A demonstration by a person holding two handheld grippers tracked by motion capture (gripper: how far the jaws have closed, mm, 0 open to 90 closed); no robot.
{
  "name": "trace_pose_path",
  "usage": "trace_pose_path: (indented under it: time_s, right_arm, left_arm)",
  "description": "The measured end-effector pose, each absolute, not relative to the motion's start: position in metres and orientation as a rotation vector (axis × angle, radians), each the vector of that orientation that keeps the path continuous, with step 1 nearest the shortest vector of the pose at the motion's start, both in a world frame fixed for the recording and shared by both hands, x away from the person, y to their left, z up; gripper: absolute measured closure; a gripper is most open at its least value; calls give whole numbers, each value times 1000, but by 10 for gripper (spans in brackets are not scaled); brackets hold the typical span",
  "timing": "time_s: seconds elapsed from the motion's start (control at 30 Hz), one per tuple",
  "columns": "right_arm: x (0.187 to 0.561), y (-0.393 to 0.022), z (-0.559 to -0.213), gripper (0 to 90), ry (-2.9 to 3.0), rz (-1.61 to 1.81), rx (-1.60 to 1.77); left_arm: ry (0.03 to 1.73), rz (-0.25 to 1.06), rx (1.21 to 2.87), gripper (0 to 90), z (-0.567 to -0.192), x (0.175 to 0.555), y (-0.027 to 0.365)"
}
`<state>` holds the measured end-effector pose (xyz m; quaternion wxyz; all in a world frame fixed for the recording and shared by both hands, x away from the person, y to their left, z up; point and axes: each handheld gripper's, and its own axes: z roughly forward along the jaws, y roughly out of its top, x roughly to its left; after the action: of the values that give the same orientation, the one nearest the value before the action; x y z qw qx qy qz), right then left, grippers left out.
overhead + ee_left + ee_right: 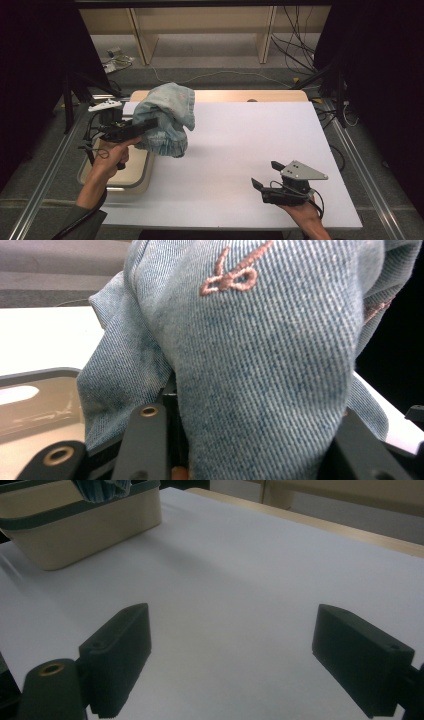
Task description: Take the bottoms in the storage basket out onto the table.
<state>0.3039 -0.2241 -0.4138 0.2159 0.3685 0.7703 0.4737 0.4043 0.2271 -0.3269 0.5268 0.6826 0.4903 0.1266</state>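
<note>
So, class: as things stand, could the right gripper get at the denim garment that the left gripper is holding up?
Probably yes: the right gripper is open, and bare white tabletop lies between it and the denim garment hanging from the left gripper.

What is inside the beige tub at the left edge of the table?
The visible part of the beige tub looks bare. The hanging denim garment, the left gripper and the hand hide the rest.

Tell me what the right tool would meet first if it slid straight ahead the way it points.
Probably the beige basket. The right tool stands open over the bare white table, aimed toward that basket, with nothing seen between. Depth is unclear, so it might pass beside it.
</note>
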Motion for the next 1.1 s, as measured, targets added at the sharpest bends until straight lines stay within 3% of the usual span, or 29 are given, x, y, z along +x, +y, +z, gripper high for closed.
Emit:
trace_pose_path:
  time_s: [1.1]
  right_arm:
    - [305,-226,-414,169,2131,1316,1034]
  left_arm:
    - [1129,224,1694,579,-342,407,182]
